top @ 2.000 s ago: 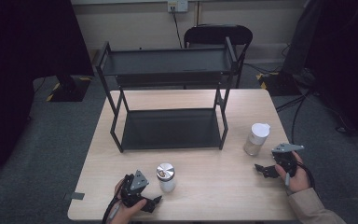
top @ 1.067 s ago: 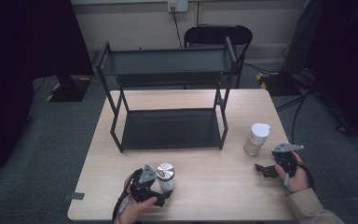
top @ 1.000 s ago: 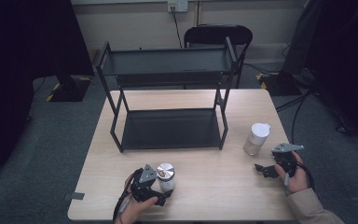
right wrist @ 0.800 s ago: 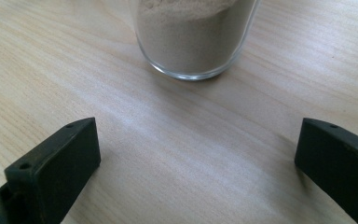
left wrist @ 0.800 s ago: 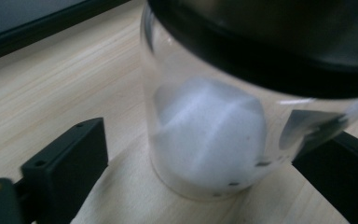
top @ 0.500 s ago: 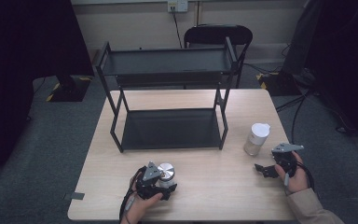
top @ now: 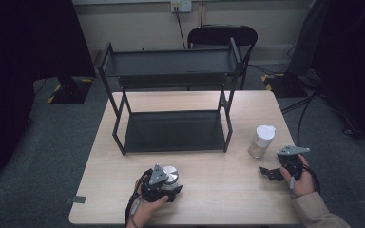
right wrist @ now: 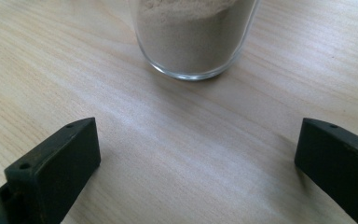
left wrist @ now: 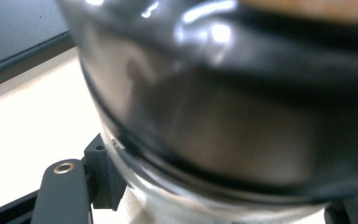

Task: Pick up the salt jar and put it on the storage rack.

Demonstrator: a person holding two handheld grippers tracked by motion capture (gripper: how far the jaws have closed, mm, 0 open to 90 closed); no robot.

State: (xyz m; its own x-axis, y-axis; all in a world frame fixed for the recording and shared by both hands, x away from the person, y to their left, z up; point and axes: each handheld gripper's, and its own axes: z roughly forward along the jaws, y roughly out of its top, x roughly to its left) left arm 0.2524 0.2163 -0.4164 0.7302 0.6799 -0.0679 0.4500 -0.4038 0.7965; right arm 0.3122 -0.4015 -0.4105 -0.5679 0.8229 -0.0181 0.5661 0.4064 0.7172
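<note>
Left gripper (top: 167,186), at the table's (top: 218,194) near edge, has just closed on the silver-lidded jar (top: 170,175); contents unclear. Right gripper (top: 272,173) stands wide open, empty. White-lidded glass jar (top: 261,141) beside it holds tan powder.

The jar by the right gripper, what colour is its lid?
White. The jar has a white lid, clearest in the high view.

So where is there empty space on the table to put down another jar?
The light wooden table is bare between the silver-lidded glass jar in the left gripper and the right gripper. The black metal rack's lower shelf is bare too. It's tighter by the white-lidded glass jar of beige powder.
</note>
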